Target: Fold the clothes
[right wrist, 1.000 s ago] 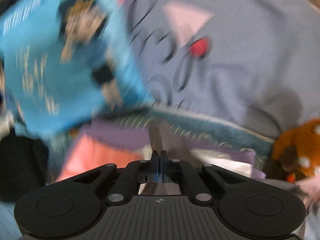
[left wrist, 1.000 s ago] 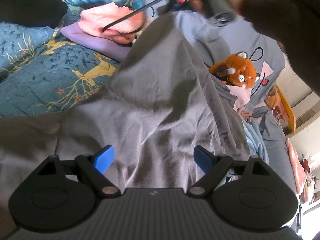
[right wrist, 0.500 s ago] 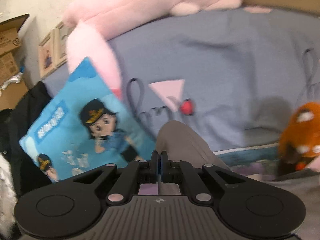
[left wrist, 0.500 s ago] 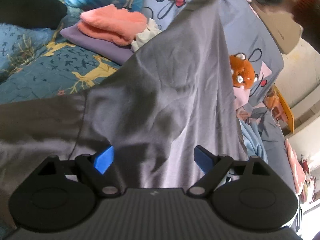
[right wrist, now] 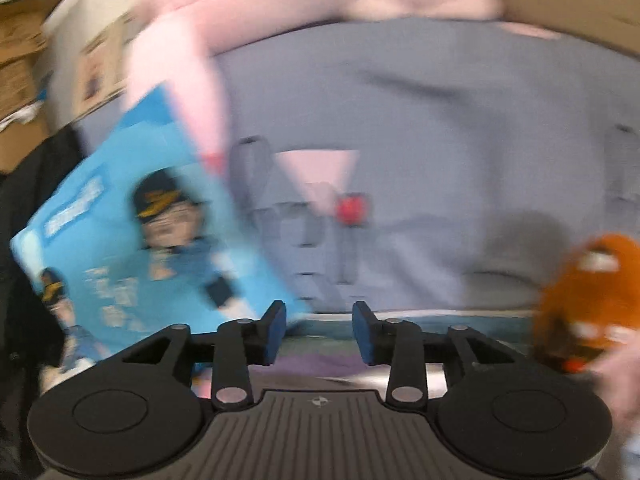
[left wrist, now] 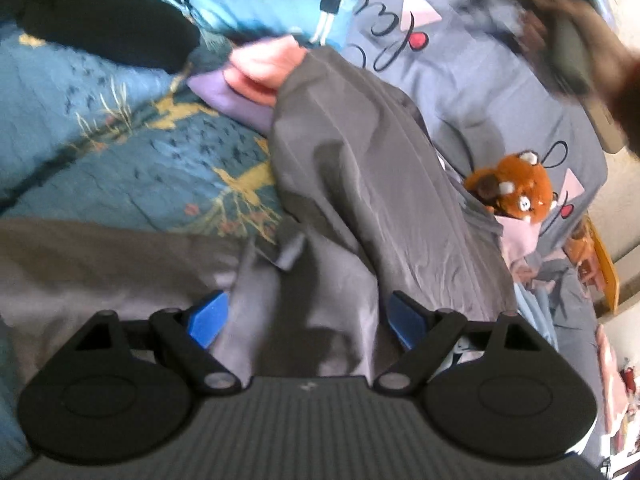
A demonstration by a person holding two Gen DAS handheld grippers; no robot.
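A: What may fail?
B: The crumpled grey cloth garment (left wrist: 372, 184) lies heaped between and beyond the spread jaws of the left gripper (left wrist: 306, 320); a closing pinch could gather several layers. The right gripper (right wrist: 319, 330), jaws parted, holds nothing.

A: And the setting?
B: A bed: blue bird-patterned quilt (left wrist: 132, 160) left of the jaws, orange plush toy (left wrist: 516, 188) to their right, folded pink-and-purple pile (left wrist: 248, 84) ahead.

A smooth, faintly sheened grey cloth garment (left wrist: 384, 200) is seen creased on a matt quilted bedspread (left wrist: 120, 152). A fuzzy plush toy (left wrist: 516, 192) and matt black plastic, ribbed gripper housings are shown.
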